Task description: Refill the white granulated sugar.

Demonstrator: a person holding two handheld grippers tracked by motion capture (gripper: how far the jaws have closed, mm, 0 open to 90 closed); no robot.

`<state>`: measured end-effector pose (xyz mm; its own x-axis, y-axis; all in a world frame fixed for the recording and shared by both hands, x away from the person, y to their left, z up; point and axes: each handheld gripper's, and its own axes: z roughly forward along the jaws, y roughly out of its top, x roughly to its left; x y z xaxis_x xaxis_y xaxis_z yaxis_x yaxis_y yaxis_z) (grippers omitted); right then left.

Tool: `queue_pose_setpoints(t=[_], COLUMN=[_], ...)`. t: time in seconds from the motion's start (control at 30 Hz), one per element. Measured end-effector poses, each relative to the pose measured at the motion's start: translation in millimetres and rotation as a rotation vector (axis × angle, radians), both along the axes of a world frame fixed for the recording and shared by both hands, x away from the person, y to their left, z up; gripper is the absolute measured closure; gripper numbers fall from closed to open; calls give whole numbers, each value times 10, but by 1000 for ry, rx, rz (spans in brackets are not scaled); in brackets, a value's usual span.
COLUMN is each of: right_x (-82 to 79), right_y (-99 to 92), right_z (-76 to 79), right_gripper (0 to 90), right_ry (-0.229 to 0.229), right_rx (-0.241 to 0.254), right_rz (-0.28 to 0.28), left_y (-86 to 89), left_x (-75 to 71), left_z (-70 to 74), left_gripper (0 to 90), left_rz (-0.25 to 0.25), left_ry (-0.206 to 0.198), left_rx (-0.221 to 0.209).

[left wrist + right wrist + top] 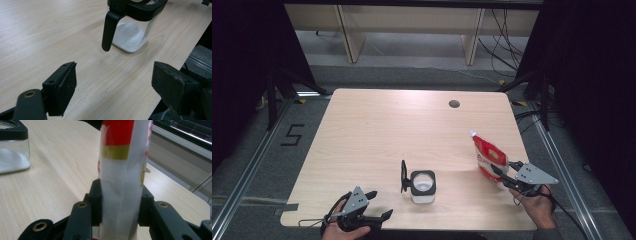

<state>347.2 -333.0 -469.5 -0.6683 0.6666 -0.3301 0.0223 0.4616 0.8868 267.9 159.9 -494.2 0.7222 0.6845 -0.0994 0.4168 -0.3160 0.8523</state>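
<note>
Two handheld grippers work over a pale wooden table [377, 130]. At seven o'clock, the left gripper [379, 205] rests near the table's front edge, jaws spread wide with nothing between them. At the middle, toward six o'clock, stands a square clear glass jar with a black flip lid [422, 186], open, white powder at its bottom. At four o'clock, the right gripper [119, 206] clamps a red-and-white plastic refill pouch [123, 170] upright. Pouring well likely means bringing the spout over the jar's mouth before tilting slowly, the free gripper steadying the jar.

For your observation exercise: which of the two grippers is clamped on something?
The right gripper: its jaws pinch the red-and-white pouch. The left gripper stands open.
</note>
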Motion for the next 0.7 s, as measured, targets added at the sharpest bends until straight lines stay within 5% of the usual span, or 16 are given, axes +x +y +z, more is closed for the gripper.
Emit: queue_pose_setpoints(t=[0.43,0.5,0.53,0.7], right_x=[-64,-44,-66,-79], right_y=[-128,-169,-164,-206], right_z=[-47,-42,-49,-51], right_gripper=[652,651,650,636], right_ry=[69,37,71,79], right_rx=[102,86,110,111], right_rz=[-79,-78,-86,-95], left_y=[3,2,-12,3], left_x=[-6,-2,-17,-7], left_z=[3,-2,-6,2], left_gripper=[195,195,195,194], left_rz=[-4,-6,14,-6], left_ry=[3,1,19,3], left_rx=[17,7,-9,19])
